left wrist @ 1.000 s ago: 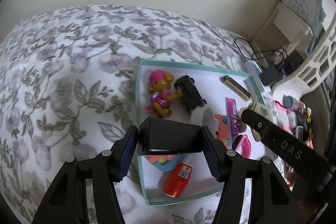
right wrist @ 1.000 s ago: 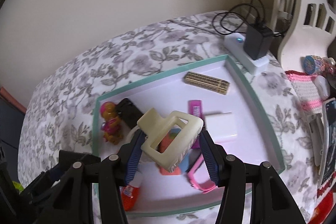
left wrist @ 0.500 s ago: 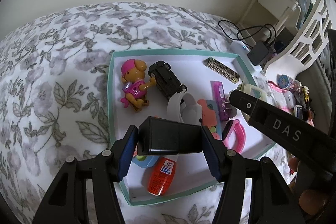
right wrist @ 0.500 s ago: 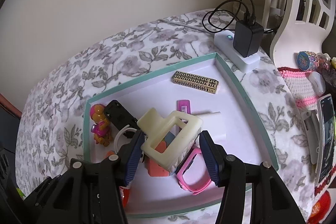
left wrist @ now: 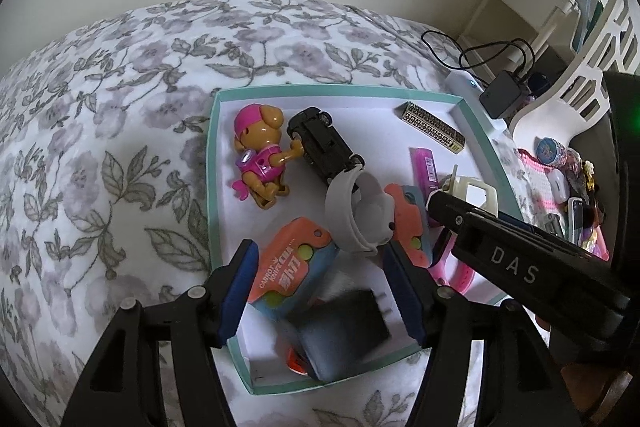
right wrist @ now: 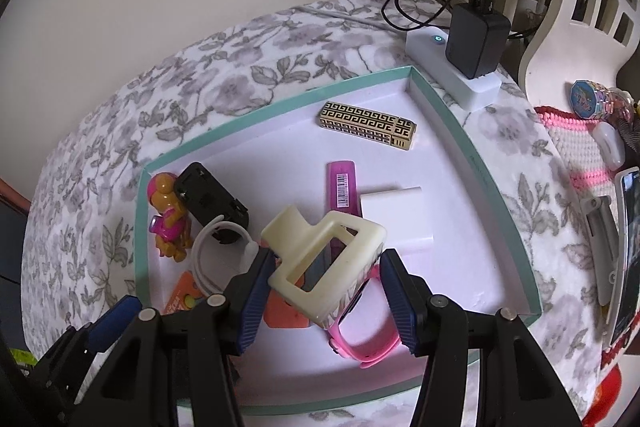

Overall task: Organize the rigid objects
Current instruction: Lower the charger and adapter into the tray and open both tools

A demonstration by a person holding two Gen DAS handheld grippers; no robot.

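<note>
Left tool points steeply downward, its jaws opening with nothing pressed between them. Right tool also angles downward, jaws clamped on a cream hair claw clip.

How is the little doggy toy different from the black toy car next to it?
The doggy toy is bright pink and tan, while the toy car is all black. The doggy toy has a head, arms and legs; the toy car is a long boxy shape with wheels. The doggy toy lies face up, while the toy car seems flipped, its underside showing. Both lie side by side inside the teal-rimmed tray, and the doggy's paw reaches the car.
</note>
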